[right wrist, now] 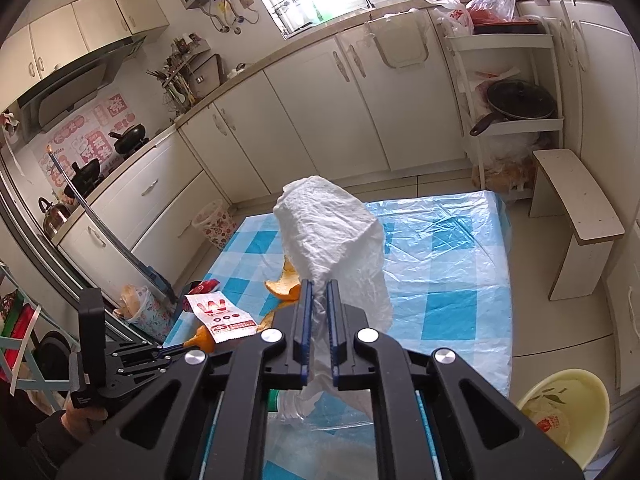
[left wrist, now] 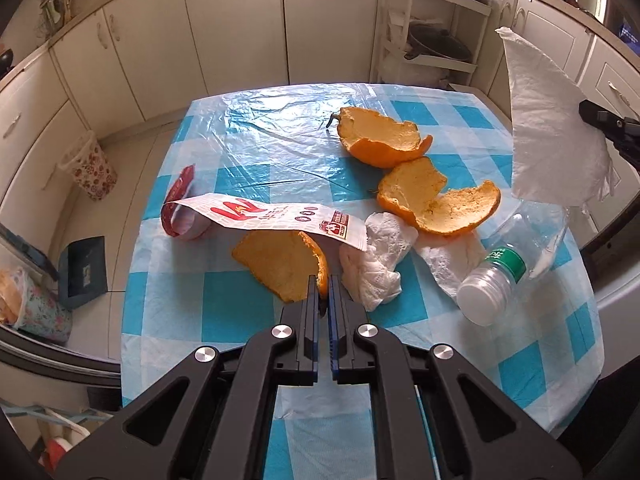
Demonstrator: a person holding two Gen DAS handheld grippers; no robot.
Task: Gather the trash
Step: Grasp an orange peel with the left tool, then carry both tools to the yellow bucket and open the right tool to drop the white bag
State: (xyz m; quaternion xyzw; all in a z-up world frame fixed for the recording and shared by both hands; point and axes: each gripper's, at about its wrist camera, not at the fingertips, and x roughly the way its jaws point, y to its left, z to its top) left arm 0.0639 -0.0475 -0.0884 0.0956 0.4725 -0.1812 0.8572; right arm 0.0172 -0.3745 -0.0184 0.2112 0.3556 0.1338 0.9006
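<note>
My left gripper is shut on the edge of a piece of orange peel, just above the blue-checked table. Two more peels, a red-and-white wrapper, crumpled tissues and a clear plastic bottle lie on the table. My right gripper is shut on a white plastic bag, held up over the table's right side. The right wrist view shows the left gripper at lower left with the peel in it.
A floral waste basket stands on the floor left of the table, by the cabinets. A pale yellow bin with a liner sits near the table's right corner. A wooden stool and a white shelf rack stand beyond the far right.
</note>
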